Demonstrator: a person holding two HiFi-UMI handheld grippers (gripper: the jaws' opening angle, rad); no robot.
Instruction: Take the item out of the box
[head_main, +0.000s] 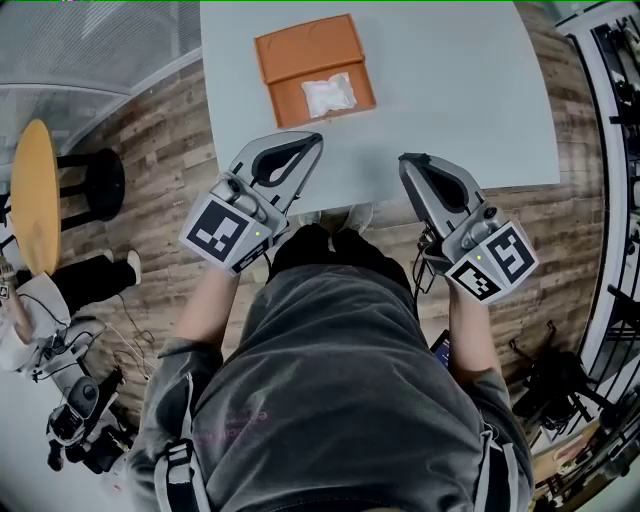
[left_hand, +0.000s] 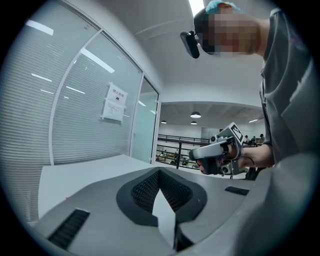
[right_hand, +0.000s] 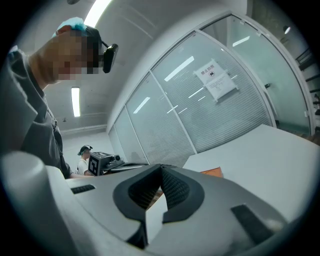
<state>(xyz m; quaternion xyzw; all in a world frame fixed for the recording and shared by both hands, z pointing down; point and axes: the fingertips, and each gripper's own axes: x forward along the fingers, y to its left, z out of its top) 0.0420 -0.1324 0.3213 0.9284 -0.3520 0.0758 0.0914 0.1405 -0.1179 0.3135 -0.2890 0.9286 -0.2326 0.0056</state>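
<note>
Box (head_main: 285, 102) is in the upper centre of the head view on the worktop (head_main: 470, 90). Its flap (head_main: 305, 45) is folded open on the far side, and the white packet (head_main: 328, 95) lies in the near half. The packet's long side runs roughly left–right in frame, tilted slightly with the box, right end higher.

Both grippers are below the box in frame, pointing up toward it. Left gripper (head_main: 314, 138) has its jaws together with nothing between them. Its tip is just under the box's near edge, about mid-way along, not touching. Right gripper (head_main: 404, 160) is also closed and empty. Its tip is lower right of the box, clearly further off, and its own view catches only an orange sliver of the box past the jaws.

So left is the nearer one, with the packet just up-frame of its tip, over the near wall.

My read: neither gripper can pick as it stands — jaws have to open first, then go over the near wall and down onto the packet. Closing across the packet's short side looks easiest. The bag looks soft and will probably crumple. The box looks light and may slide unless the right gripper steadies it.
</note>
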